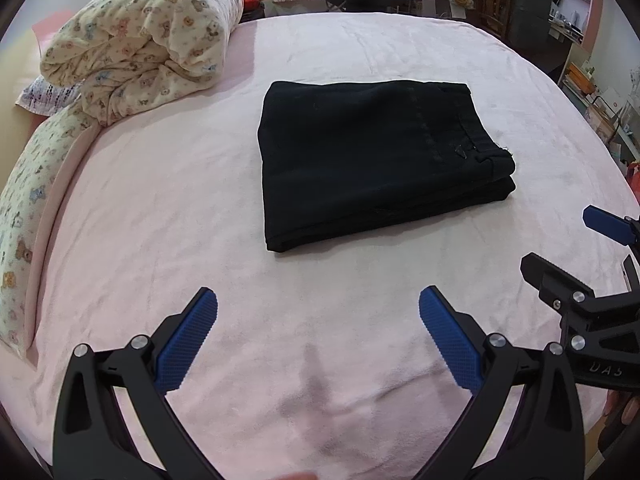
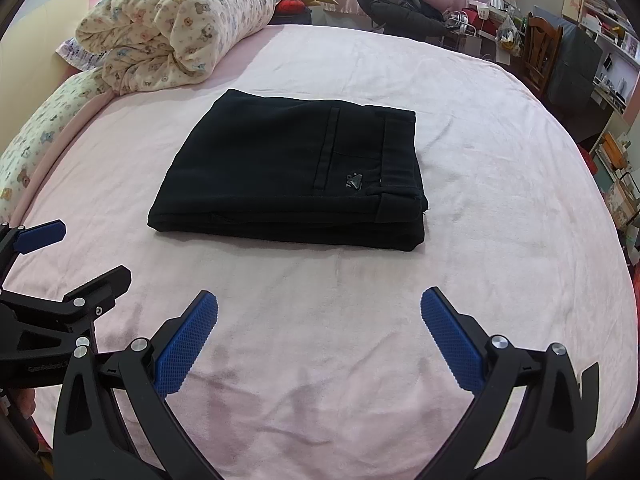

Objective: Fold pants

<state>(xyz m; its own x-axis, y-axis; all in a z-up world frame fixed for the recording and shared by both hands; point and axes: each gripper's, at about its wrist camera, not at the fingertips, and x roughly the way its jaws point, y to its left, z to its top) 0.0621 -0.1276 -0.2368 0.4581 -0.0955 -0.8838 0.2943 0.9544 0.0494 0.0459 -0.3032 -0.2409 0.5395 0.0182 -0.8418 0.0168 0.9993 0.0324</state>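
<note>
Black pants lie folded into a compact rectangle in the middle of the pink bed. In the right wrist view the pants show a back pocket and waistband at their right end. My left gripper hovers open over the sheet, nearer than the pants, holding nothing. My right gripper is likewise open and empty, short of the pants' near edge. Each gripper shows in the other's view: the right gripper at the right edge, the left gripper at the left edge.
A rolled bear-print quilt lies at the back left of the bed, with a long matching pillow along the left edge. Behind the bed are dark clothes, a wooden chair and cluttered shelves.
</note>
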